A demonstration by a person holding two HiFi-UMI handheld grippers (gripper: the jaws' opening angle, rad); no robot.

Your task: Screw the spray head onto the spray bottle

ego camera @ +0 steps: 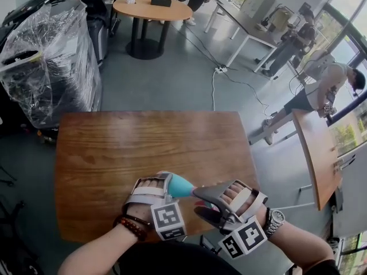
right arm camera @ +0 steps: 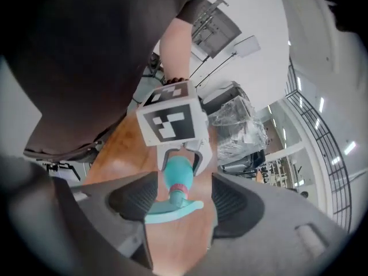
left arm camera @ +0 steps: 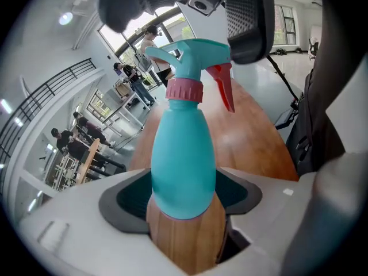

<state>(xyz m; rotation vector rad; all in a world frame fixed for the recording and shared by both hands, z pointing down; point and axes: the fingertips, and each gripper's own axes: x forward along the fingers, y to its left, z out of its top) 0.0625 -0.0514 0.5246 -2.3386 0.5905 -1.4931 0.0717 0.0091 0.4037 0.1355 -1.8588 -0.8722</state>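
Spray bottle (left arm camera: 184, 165) being held above the near edge of the wooden table (ego camera: 143, 148)
Left gripper (left arm camera: 184, 199) is pinching the teal body low down; the spray head (left arm camera: 195, 53) is sitting on the pink collar (left arm camera: 184, 89); right gripper (right arm camera: 181, 200) is reaching in, jaws spread around that head

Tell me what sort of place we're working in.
Probably an open lab or workshop hall: plastic-wrapped equipment beside the wooden table, a round table behind, other people working by tall windows.
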